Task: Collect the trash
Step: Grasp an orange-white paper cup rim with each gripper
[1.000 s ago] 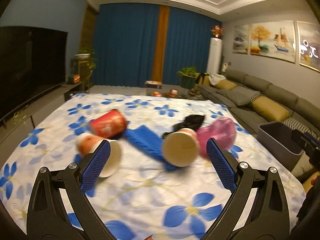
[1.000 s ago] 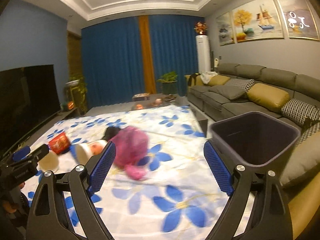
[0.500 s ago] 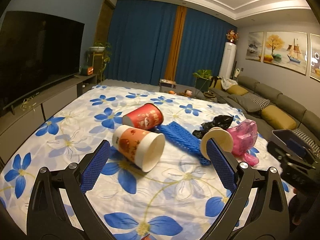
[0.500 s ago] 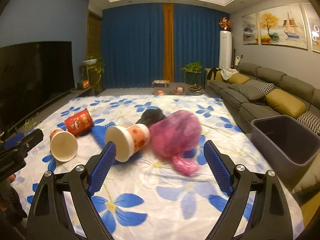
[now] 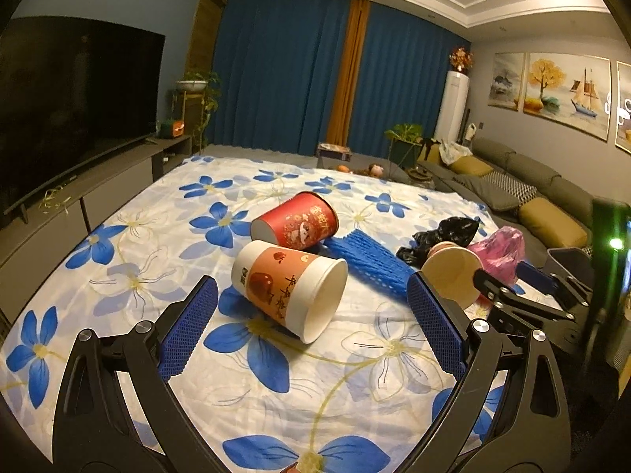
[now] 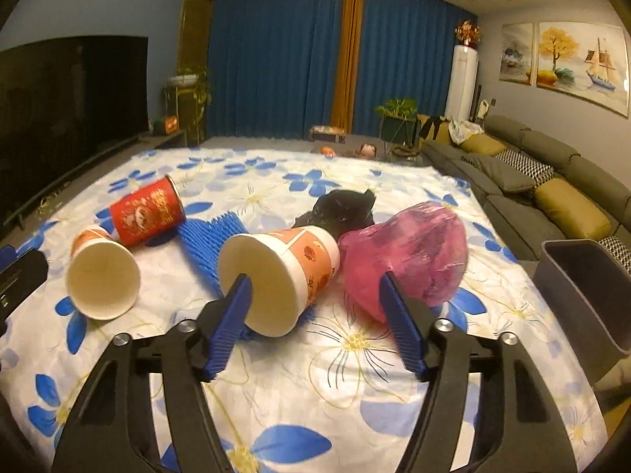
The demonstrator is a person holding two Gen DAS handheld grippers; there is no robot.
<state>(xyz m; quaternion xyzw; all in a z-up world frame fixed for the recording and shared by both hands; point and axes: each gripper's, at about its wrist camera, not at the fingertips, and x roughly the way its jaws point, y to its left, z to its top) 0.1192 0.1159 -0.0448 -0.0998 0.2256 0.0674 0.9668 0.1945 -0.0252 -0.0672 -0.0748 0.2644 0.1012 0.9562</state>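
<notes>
The right gripper [image 6: 313, 295] is narrowing, nothing pinched yet, around the orange cup's [image 6: 284, 272] rim at twelve o'clock (left gripper [image 5: 311, 307] gaping wide), so squeezing gently is avoiding crushing it.

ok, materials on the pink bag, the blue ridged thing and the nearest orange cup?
Pink bag: thin plastic film, translucent with glossy crinkles. Blue ridged thing: probably foam netting, matte, close parallel ribs; the look leaves it open. Orange cup: paper, matte printed wall, plain white inside with rolled rim.
</notes>
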